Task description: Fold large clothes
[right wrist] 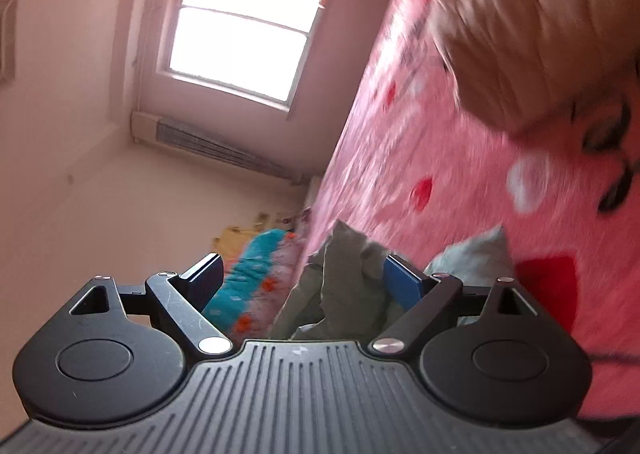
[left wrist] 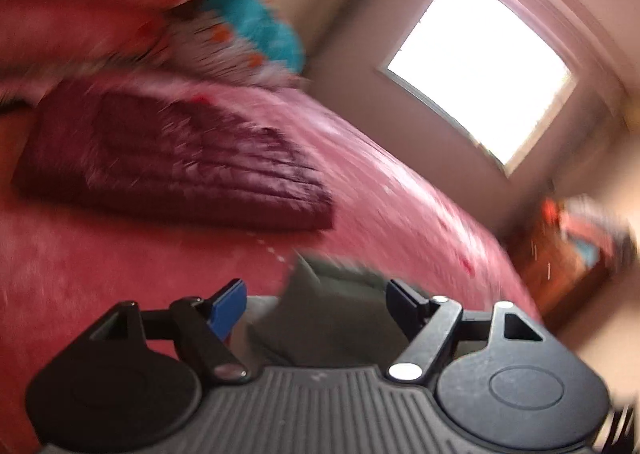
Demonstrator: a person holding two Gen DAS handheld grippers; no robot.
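Left wrist view: left tool [left wrist: 316,304] spread wide, grey-green garment [left wrist: 328,318] bunched between fingers, over pink bed [left wrist: 400,190]. Right tool [right wrist: 303,280] likewise wide around garment.

We note matt black plastic on the left gripper [left wrist: 316,302], with ribbed housing and bright metal pivot pins. The grey garment [right wrist: 340,286] is soft matt cloth; the pink bedcover [left wrist: 120,262] looks fleecy.

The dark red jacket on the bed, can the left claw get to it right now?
Probably yes. The dark red jacket lies open on the pink bedspread ahead of the left claw, nothing covering it. But grey-green cloth sits between its open jaws and might come along.
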